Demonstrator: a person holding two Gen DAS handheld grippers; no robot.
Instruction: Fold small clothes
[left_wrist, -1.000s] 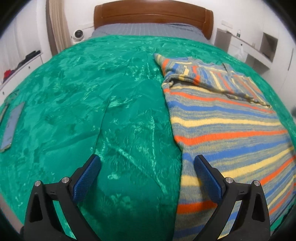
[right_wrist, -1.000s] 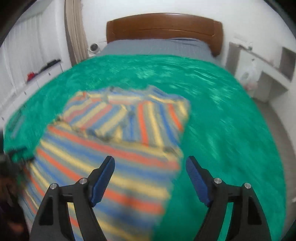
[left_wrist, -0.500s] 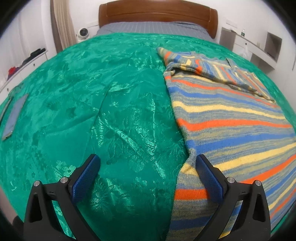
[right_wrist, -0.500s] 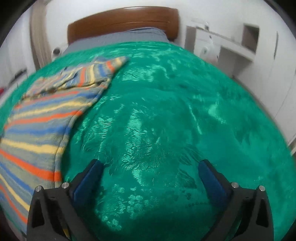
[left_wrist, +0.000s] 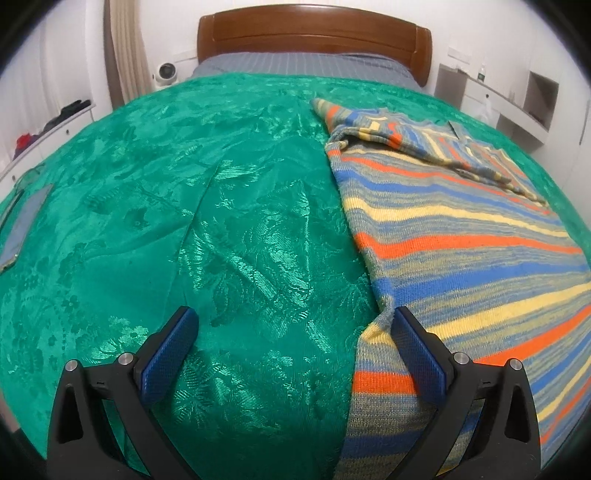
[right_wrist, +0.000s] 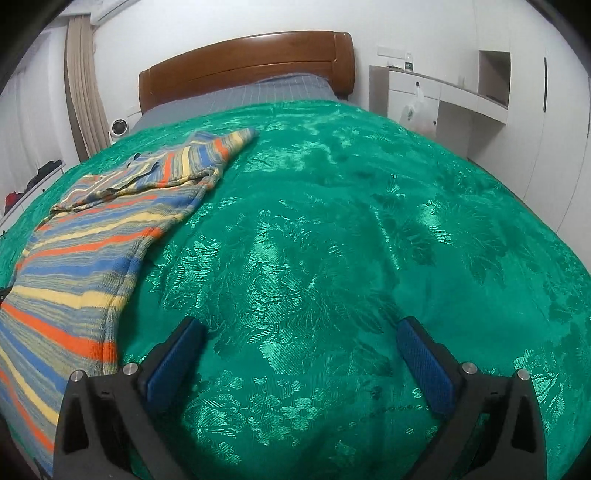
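A striped knitted sweater (left_wrist: 461, 236) is spread flat on the green bedspread (left_wrist: 184, 221) of the bed, its sleeves already folded across the chest near the collar end. Its long axis is seen to run from the near hem toward the wooden headboard (left_wrist: 314, 40), roughly from 6 to 12 o'clock in both wrist views.

In the left wrist view, the sweater fills the field from 1 to 5 o'clock. The left gripper (left_wrist: 295, 354) is held with its jaws released and spread wide; the sweater's side edge is nudged up into a small peak against the right-hand pad, but nothing is pinched. This hand is judged the nearer one, already astride the hem corner.

In the right wrist view, the sweater lies at 8 to 10 o'clock. The right gripper (right_wrist: 303, 358) is held over bare bedspread, its jaws having just been opened to their widest with nothing between them; the garment's edge lies just beside the left-hand pad. Both grippers are pitched steeply down toward the bed.
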